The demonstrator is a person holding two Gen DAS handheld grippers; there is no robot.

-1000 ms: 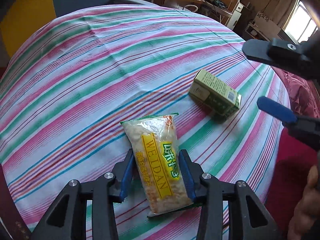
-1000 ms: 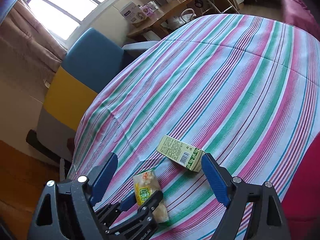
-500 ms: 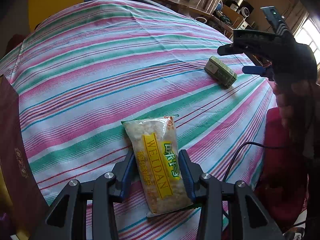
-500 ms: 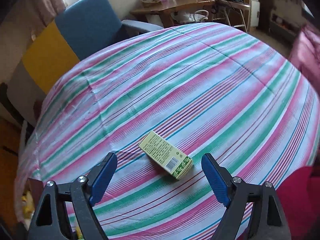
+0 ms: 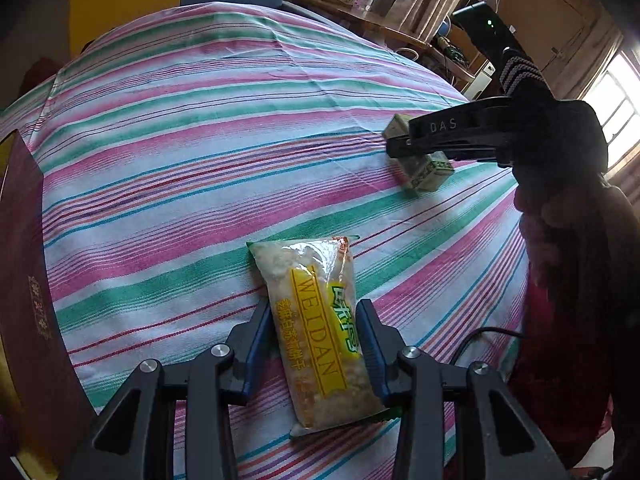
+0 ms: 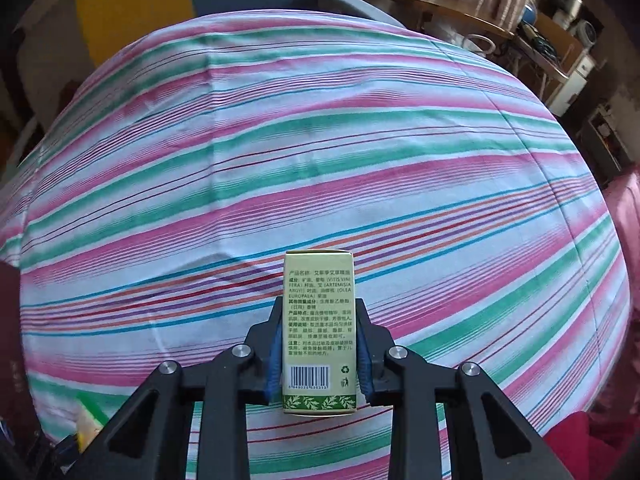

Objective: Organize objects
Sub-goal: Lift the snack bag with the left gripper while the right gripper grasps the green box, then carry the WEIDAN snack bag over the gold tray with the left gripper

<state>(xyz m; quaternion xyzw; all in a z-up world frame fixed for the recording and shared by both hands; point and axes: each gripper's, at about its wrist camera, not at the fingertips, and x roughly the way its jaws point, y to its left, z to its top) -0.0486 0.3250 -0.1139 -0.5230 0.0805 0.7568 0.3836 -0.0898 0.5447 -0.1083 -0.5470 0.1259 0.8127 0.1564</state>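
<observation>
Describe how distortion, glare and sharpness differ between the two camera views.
Left wrist view: fisheye bulges the striped tablecloth, the window is blown out, and the snack packet shows glare on its clear top. Right wrist view: same bulge, softer light, and the green box has sharp print.

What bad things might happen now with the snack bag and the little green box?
The snack bag is soft and slippery, so it might slide out of the left gripper, which pinches only its lower half. The right gripper squeezes the green box by its thin cardboard sides, which may dent. Lifted, the box could tip, since its top sticks out past the fingers.
</observation>
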